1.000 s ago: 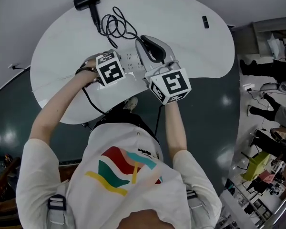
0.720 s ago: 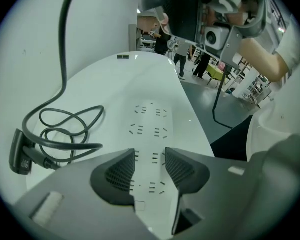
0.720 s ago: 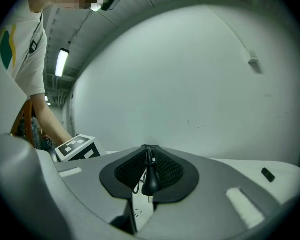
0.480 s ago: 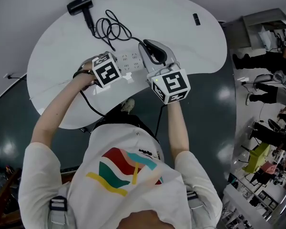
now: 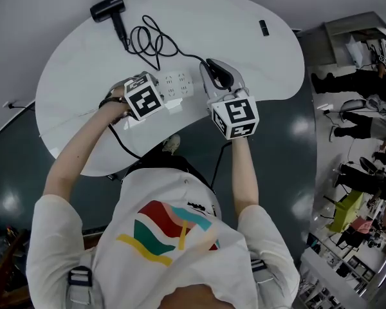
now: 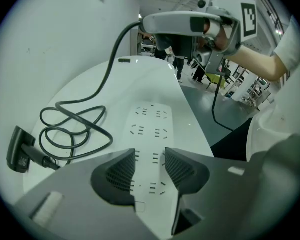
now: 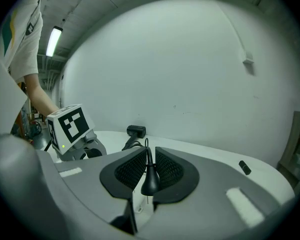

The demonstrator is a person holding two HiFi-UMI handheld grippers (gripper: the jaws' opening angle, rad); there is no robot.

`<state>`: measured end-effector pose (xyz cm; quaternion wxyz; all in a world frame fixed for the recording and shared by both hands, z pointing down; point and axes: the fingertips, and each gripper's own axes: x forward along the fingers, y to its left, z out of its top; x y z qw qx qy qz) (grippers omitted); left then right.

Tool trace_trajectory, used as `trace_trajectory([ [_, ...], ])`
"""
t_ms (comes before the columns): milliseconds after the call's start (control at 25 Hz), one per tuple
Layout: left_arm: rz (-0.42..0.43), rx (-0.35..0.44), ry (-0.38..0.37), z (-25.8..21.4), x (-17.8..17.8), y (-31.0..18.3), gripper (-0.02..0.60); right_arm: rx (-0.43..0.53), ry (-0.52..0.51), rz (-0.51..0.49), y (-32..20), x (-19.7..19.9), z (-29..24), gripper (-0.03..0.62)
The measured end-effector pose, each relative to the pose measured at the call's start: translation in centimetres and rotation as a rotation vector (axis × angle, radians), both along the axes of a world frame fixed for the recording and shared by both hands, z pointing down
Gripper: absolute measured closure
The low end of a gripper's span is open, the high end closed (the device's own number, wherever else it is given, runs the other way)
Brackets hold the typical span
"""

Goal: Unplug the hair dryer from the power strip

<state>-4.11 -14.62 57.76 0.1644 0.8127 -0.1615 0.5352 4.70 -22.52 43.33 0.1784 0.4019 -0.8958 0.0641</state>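
A black hair dryer [image 5: 107,8] lies at the far left of the white table [image 5: 77,69], and its cord [image 5: 148,42] coils toward my right gripper [image 5: 210,63]. That gripper is shut on the black plug [image 7: 150,179], held clear of the white power strip [image 5: 177,84]. The cord hangs from the raised right gripper [image 6: 146,23] in the left gripper view. My left gripper [image 6: 150,166] points steeply down over the near end of the power strip [image 6: 152,126]. Its jaws stand apart with only the strip's face beneath them. All visible sockets are empty.
A small black object [image 5: 264,26] lies at the table's far right. The table's curved near edge runs just below both grippers, over a dark floor. People and furniture stand beyond the table's right side.
My right gripper has moved right and slightly down, carrying the plug away from the strip's end. More of the strip now shows. The left gripper has stayed put.
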Motion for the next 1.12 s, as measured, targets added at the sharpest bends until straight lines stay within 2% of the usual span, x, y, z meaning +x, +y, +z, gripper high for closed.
trace_trajectory([
  [400, -0.007, 0.006, 0.0, -0.1, 0.1, 0.1, 0.399, -0.089, 0.077, 0.118, -0.8, 3.8, 5.1, 0.525],
  [600, -0.011, 0.007, -0.007, -0.2, 0.1, 0.2, 0.399, -0.148, 0.08, 0.17, -0.7, 5.4, 7.6, 0.525],
  [960, -0.017, 0.006, -0.02, 0.0, 0.0, 0.1, 0.397, -0.26, 0.137, 0.187, 0.5, 6.5, 12.1, 0.523],
  [1120, -0.021, 0.008, -0.028, 0.0, 0.1, 0.1, 0.397, -0.279, 0.141, 0.189, 1.0, 6.5, 12.9, 0.522],
])
